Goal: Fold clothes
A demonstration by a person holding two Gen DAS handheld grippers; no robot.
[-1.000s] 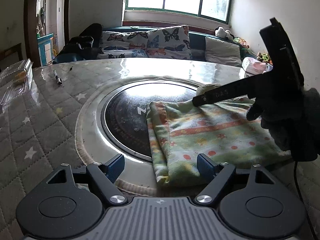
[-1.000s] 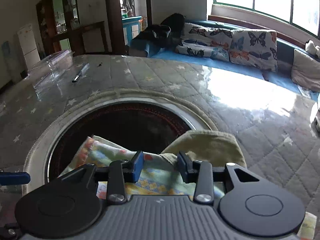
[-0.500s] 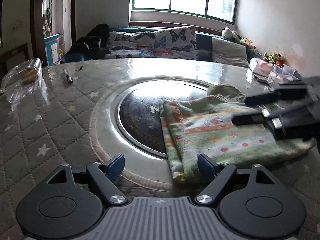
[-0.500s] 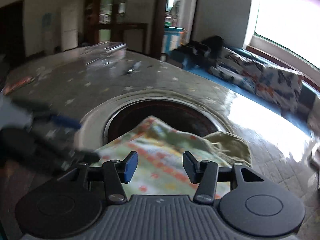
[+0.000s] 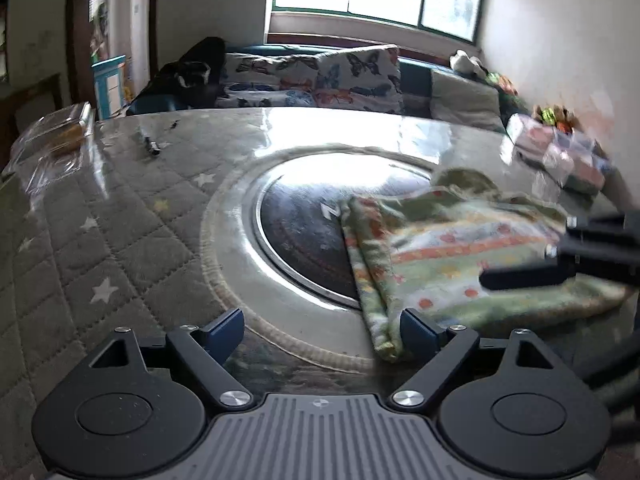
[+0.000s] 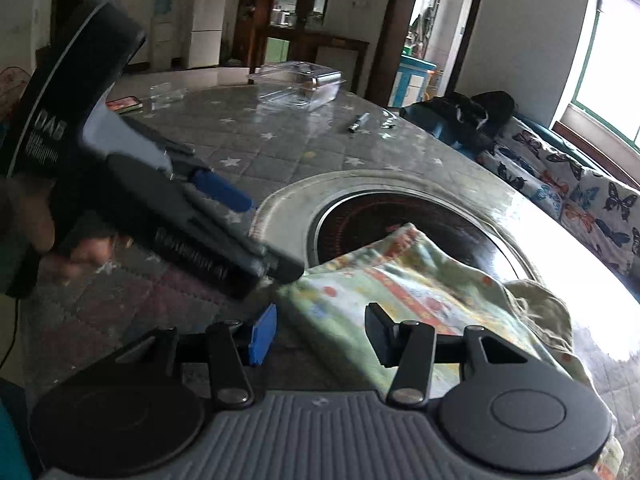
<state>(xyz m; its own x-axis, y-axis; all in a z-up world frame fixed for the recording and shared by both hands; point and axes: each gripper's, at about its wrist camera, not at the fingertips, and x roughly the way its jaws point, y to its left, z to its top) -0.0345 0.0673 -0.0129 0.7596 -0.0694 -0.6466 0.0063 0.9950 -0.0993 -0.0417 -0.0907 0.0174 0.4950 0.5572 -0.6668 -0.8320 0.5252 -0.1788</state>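
A folded garment (image 5: 452, 252), pale green with orange stripes and dots, lies on the desk (image 5: 120, 240), partly over the round dark plate (image 5: 304, 236) set in the desk's middle and partly on the quilted star-pattern cover to the right of it. A plain olive-coloured part of the garment bunches at its far edge.

The left tool (image 5: 322, 326) is released, its blue-tipped fingers spread wide; the near left corner of the garment lies just inside its right finger, not gripped. The right tool (image 6: 320, 330) is also released, fingers apart, with the garment's near edge lying between and under them. In the right wrist view the left tool (image 6: 256, 236) reaches in from the left, held by a hand (image 6: 68, 248), its tips just beside the garment's left corner.

Farther off on the desk lie a pen (image 6: 359, 123) and a clear plastic box (image 6: 298, 84). Beyond the desk stands a sofa with butterfly cushions (image 5: 320, 80) under a window.
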